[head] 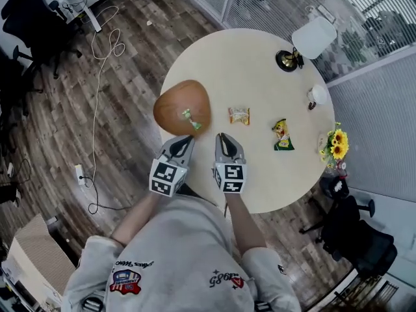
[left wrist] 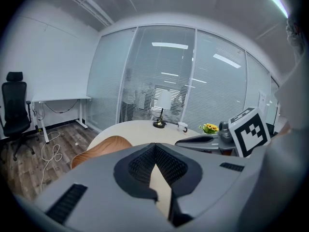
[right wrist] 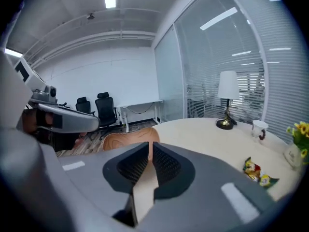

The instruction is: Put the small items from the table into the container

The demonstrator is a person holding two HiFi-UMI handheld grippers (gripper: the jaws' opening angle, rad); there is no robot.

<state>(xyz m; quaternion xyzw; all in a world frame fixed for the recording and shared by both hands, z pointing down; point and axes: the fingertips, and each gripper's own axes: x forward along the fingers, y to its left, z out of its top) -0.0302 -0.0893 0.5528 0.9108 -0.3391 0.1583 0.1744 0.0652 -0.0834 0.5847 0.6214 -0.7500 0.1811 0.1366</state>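
A brown wooden bowl (head: 174, 103) sits at the round table's left edge, with a small green candy (head: 190, 118) inside. On the table (head: 260, 70) lie an orange snack packet (head: 238, 115) and a green-and-yellow packet (head: 282, 136). My left gripper (head: 188, 138) is shut and empty, its tips at the bowl's near rim. My right gripper (head: 223, 136) hovers just right of the bowl, its jaws almost together with nothing between them. The left gripper view shows the bowl (left wrist: 99, 149) past the closed jaws (left wrist: 154, 147). Beyond the jaws (right wrist: 150, 144), the right gripper view shows the bowl (right wrist: 130, 139) and the green-and-yellow packet (right wrist: 256, 172).
A lamp (head: 290, 58), a white mug (head: 316, 95) and a pot of sunflowers (head: 338, 145) stand along the table's far and right rim. Office chairs (head: 354, 236) stand near the table, and a cable (head: 97, 96) lies on the wooden floor to the left.
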